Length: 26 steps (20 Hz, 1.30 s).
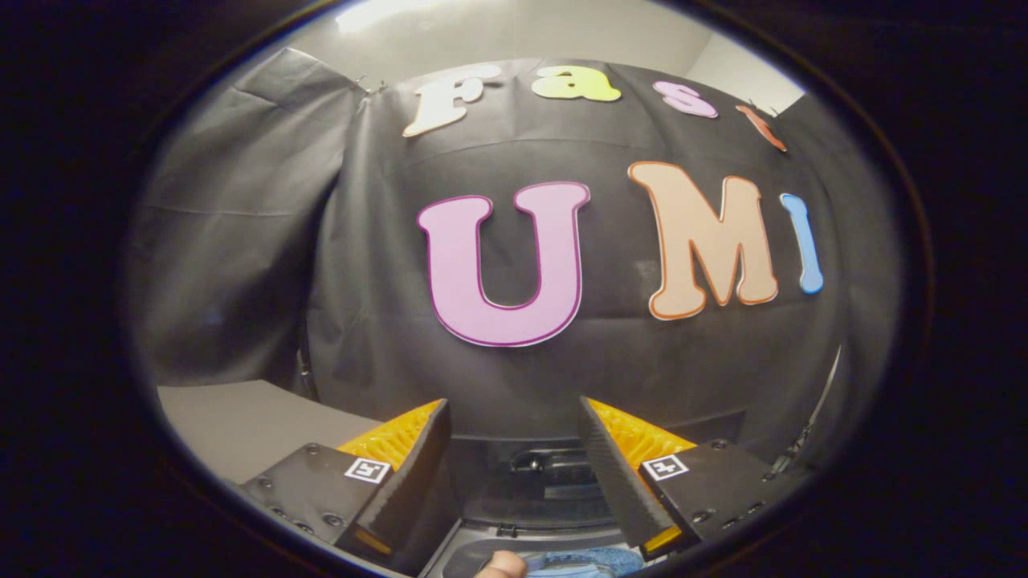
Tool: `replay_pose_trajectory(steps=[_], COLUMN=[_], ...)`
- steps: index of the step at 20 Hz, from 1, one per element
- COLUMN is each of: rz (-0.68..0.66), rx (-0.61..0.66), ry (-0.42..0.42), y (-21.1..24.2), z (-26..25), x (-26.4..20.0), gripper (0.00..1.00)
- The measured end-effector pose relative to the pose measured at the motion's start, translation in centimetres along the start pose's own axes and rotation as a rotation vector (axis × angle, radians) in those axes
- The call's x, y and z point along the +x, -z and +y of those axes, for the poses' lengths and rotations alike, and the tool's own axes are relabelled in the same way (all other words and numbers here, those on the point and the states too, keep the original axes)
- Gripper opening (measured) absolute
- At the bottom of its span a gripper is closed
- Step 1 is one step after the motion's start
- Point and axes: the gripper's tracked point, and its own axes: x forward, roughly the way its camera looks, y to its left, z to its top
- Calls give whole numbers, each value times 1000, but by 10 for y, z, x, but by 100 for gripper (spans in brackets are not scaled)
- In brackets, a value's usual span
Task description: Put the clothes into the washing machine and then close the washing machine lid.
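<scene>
Near the bottom of the gripper view, the gripper [514,417] has its two fingers spread wide apart, and they hold nothing. Between the fingers and a bit farther off is the dark washing machine [538,490] with its raised lid [530,425]. Right under the fingers, some blue clothes [590,560] lie in the machine's opening. A fingertip [502,564] pokes in beside the clothes.

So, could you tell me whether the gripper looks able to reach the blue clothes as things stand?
Probably yes: the gripper is open and holds nothing, and the blue clothes lie below its fingers in the washing machine, beside a fingertip.
</scene>
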Motion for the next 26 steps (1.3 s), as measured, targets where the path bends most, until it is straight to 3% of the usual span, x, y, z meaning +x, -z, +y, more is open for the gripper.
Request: replay_pose_trajectory(steps=[4,7,13,14,15,18,26], rz=[-18,14,108,144,105,158,95], rx=[21,-34,22,39,-2,-105,-30], ry=[24,72,17,37,44,84,131], y=[-1,12,62,75,71,84,69], z=[-21,-46,-55,-56,-54,-65,-67], x=[47,76,122,125,126,128,125], gripper=[98,98,98,98,98,96,97])
